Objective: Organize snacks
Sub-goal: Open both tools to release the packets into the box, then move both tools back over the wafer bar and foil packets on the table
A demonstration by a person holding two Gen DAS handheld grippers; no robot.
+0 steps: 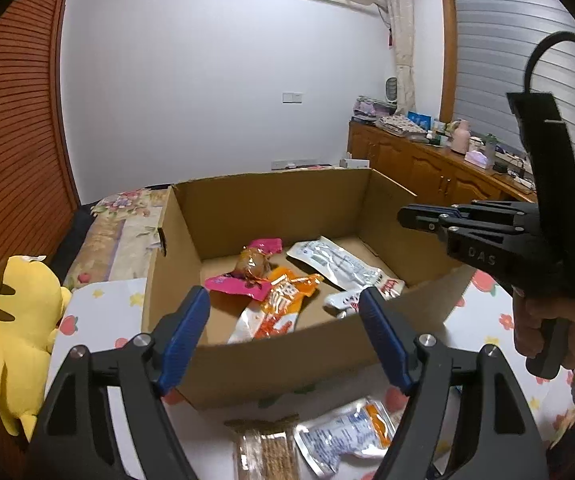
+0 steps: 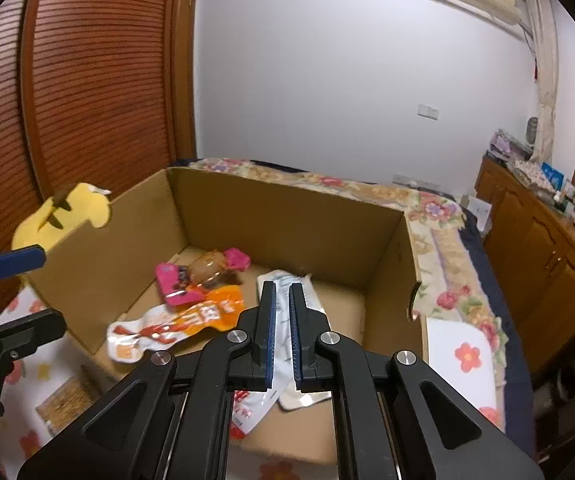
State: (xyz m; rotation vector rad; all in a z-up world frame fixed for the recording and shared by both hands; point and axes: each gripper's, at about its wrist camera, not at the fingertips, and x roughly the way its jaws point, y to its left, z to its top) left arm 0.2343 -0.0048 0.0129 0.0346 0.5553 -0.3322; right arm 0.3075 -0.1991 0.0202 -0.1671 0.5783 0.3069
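An open cardboard box (image 1: 263, 200) (image 2: 287, 216) holds a pink packet (image 1: 243, 280) (image 2: 179, 284), an orange packet (image 1: 283, 300) (image 2: 191, 316) and white packets (image 1: 339, 264) (image 2: 303, 300). On the floral cloth in front of the box lie a brown cracker pack (image 1: 267, 452) (image 2: 61, 400) and a white-orange packet (image 1: 347, 436). My left gripper (image 1: 283, 312) is open and empty, just before the box's near wall. My right gripper (image 2: 281, 296) hovers above the box with its jaws nearly together and nothing between them; it also shows in the left wrist view (image 1: 415, 216).
A yellow plush toy (image 1: 11, 320) (image 2: 67, 212) lies left of the box. A floral bed cover (image 2: 447, 240) extends behind the box. A wooden cabinet (image 1: 427, 164) with clutter stands at the right. A slatted wooden door (image 2: 87, 80) is at the left.
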